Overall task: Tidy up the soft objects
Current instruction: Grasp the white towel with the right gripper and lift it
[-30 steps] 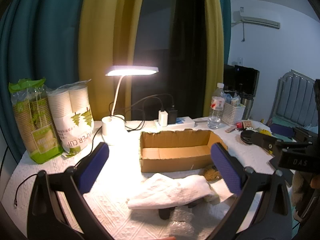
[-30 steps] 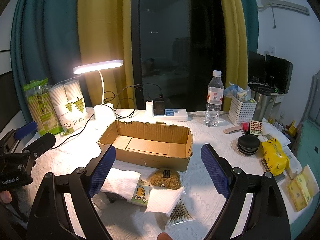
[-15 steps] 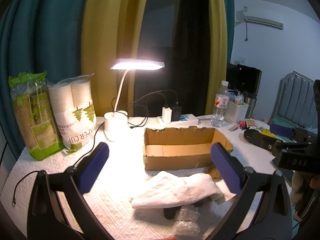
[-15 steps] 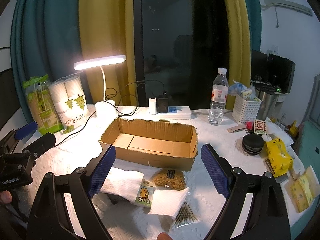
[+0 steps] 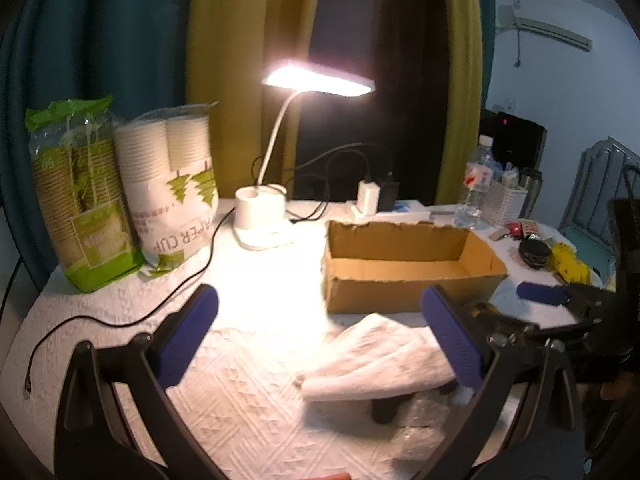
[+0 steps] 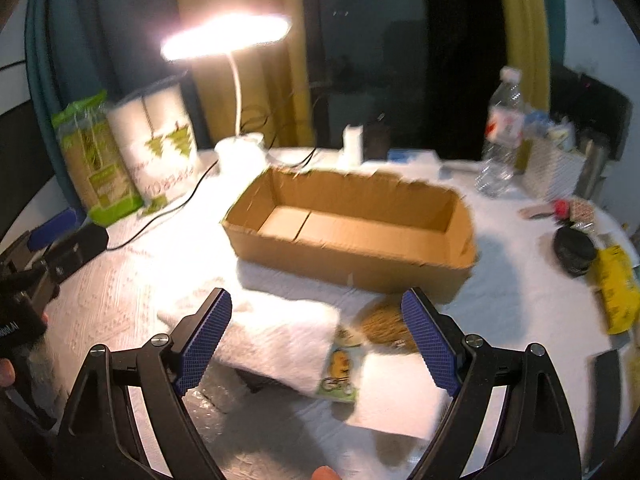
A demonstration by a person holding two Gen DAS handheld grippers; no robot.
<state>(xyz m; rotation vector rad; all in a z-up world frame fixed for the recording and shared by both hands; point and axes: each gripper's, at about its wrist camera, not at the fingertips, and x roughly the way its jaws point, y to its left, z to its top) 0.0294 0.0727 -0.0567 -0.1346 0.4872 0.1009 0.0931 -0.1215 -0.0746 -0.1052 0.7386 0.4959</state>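
Observation:
An open, empty cardboard box [image 5: 412,268] [image 6: 352,224] sits mid-table. In front of it lies a pile of soft things: a white folded cloth [image 5: 380,360] [image 6: 280,336], a small packet with a yellow cartoon figure [image 6: 338,368], a brown fibrous pad [image 6: 384,320], a white napkin [image 6: 396,396] and clear bubble wrap [image 5: 416,428] [image 6: 216,392]. My left gripper [image 5: 320,340] hangs open over the cloth's left end. My right gripper [image 6: 316,340] is open above the cloth and packet, holding nothing. A dark object under the cloth is mostly hidden.
A lit desk lamp [image 5: 264,216] stands behind the box, with paper-cup packs [image 5: 120,196] at the left and a cable [image 5: 120,316] across the table. At the right are a water bottle [image 6: 500,136], a white basket [image 6: 556,168], a black round tin [image 6: 576,248] and a yellow pack [image 6: 616,284].
Both grippers have moved forward and lower toward the pile; the box and cloth look larger. The right view is now motion-blurred. Nothing was picked up.

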